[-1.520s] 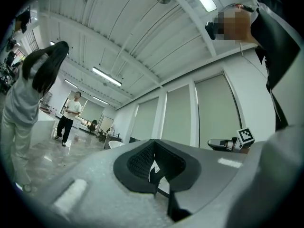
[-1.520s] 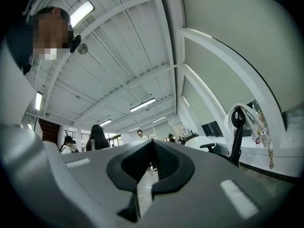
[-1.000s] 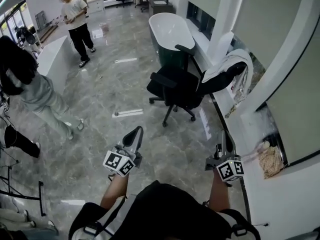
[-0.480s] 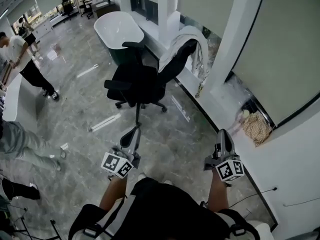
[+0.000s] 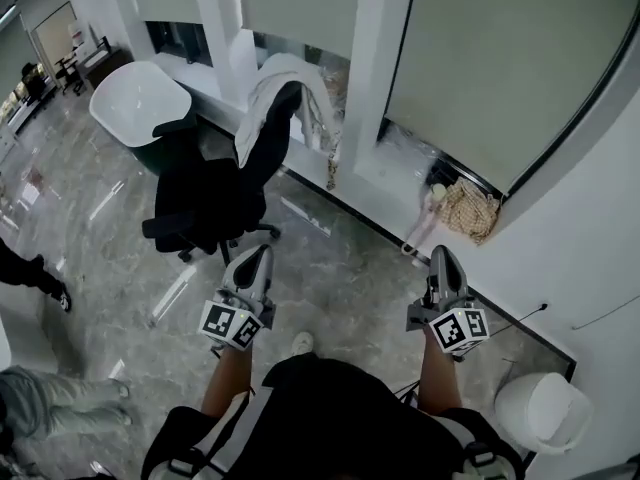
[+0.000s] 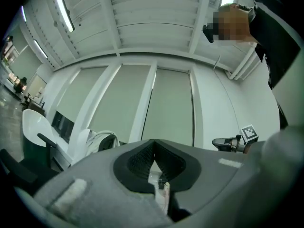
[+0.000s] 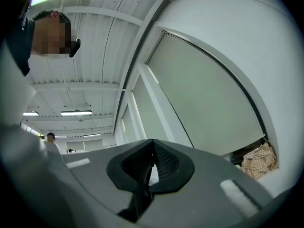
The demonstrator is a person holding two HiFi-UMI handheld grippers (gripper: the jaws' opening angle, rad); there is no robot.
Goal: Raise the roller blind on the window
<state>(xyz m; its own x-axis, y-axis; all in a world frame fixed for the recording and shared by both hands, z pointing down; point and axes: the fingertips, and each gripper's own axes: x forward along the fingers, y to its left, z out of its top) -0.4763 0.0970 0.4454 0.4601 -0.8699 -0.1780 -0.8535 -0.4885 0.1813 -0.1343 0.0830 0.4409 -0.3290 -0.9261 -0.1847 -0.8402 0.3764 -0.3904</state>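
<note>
The pale grey-green roller blind (image 5: 500, 68) hangs down over the window at the upper right of the head view, its lower edge just above the sill. It also fills the middle of the left gripper view as the blind (image 6: 168, 106), and shows as the blind (image 7: 204, 94) in the right gripper view. My left gripper (image 5: 257, 256) and right gripper (image 5: 441, 255) are held side by side in front of my body, over the floor and short of the wall. Both are shut with nothing between the jaws. No cord or chain of the blind can be made out.
A black office chair (image 5: 215, 193) with a white cloth (image 5: 285, 83) draped over its back stands left of the window. Behind it is a white tub (image 5: 135, 103). A beige checked bag (image 5: 468, 208) lies on the sill. A white bin (image 5: 545, 413) stands at the lower right. People's legs (image 5: 35, 278) show at the left.
The view has swung round toward the window wall: chair and tub slid left, and the blind now fills the upper right. Both grippers stayed shut in front of the body.
</note>
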